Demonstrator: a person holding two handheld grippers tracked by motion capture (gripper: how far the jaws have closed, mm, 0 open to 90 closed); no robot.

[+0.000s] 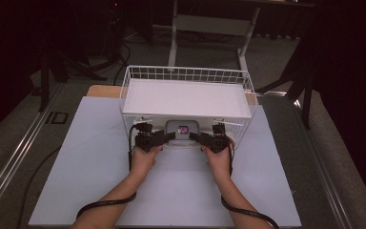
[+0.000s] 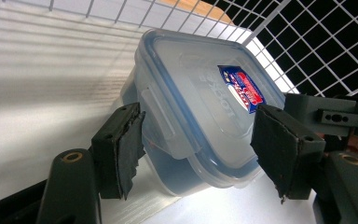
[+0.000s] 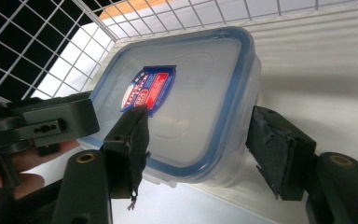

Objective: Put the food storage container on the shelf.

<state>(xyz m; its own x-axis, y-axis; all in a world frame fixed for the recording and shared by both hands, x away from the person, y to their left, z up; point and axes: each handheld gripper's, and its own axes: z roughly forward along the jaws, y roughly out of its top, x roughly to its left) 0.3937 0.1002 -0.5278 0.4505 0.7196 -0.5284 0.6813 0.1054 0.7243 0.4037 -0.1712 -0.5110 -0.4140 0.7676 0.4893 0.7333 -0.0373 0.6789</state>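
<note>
Nearest, the left gripper [image 1: 167, 137] and right gripper [image 1: 196, 137] are held level at either end of the box [image 1: 183, 129], each with jaws spread astride a corner and the pads clear of the plastic, so the box seems to be resting on its own rather than being pinched. The box, lid clipped on and label up, is set on the bench [image 1: 90, 157] under the shelf of the wire rack [image 1: 186, 98], at its front edge. Such a placing is judged a tucking-in beneath the shelf.
</note>
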